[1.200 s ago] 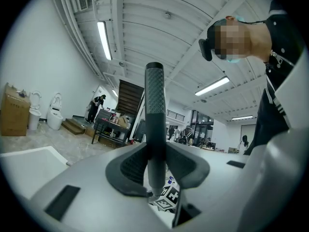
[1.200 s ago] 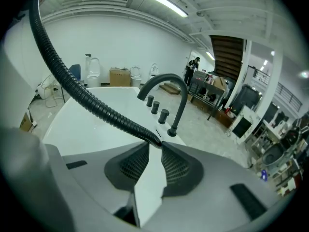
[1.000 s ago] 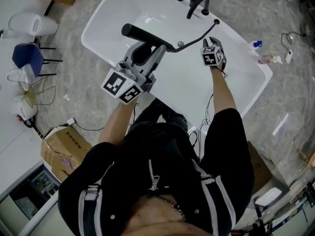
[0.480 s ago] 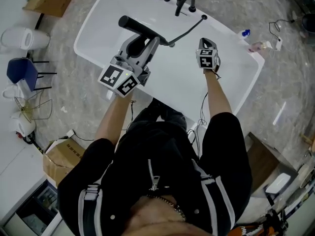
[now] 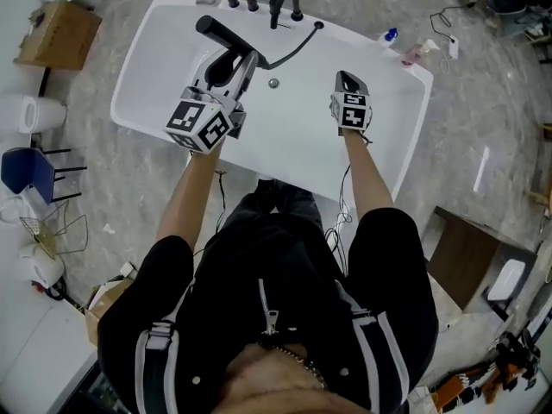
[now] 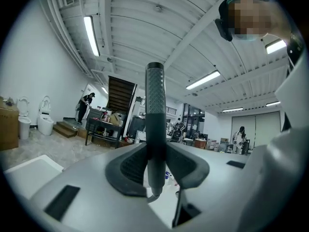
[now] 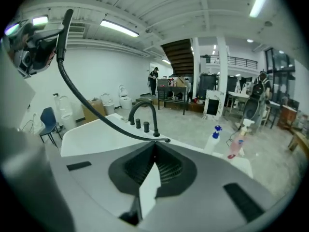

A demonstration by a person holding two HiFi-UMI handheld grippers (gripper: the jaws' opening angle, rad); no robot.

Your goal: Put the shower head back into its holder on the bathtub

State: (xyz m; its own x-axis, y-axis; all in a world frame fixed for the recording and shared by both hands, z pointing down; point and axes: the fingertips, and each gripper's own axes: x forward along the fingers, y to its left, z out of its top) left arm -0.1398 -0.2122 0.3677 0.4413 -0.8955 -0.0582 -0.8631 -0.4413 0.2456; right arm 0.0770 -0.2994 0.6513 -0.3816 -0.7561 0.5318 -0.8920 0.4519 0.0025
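Head view, looking steeply down on a person standing at the near side of a white bathtub. Far left, on the floor: a cardboard box and, nearer, a blue chair. The left gripper, held over the left part of the tub, has its jaws closed on the handle of the black shower head. In the left gripper view the handle stands upright between the two pads, pinched on both sides, with its lower end showing just below them. The shower head is therefore in the air above the tub, apart from the rim. A black hose curves from the handle's end to a small fitting on the far rim, just right of the black faucet. Black knobs stand on the rim left of the faucet. The drain lies in the tub floor between the two grippers. The right gripper, over the right part of the tub, has its jaws pressed together with nothing between them. The right gripper view shows this, with the faucet and hose ahead of the jaws. Far right, on the floor beyond the tub's corner: a blue-capped bottle and a pink bottle.
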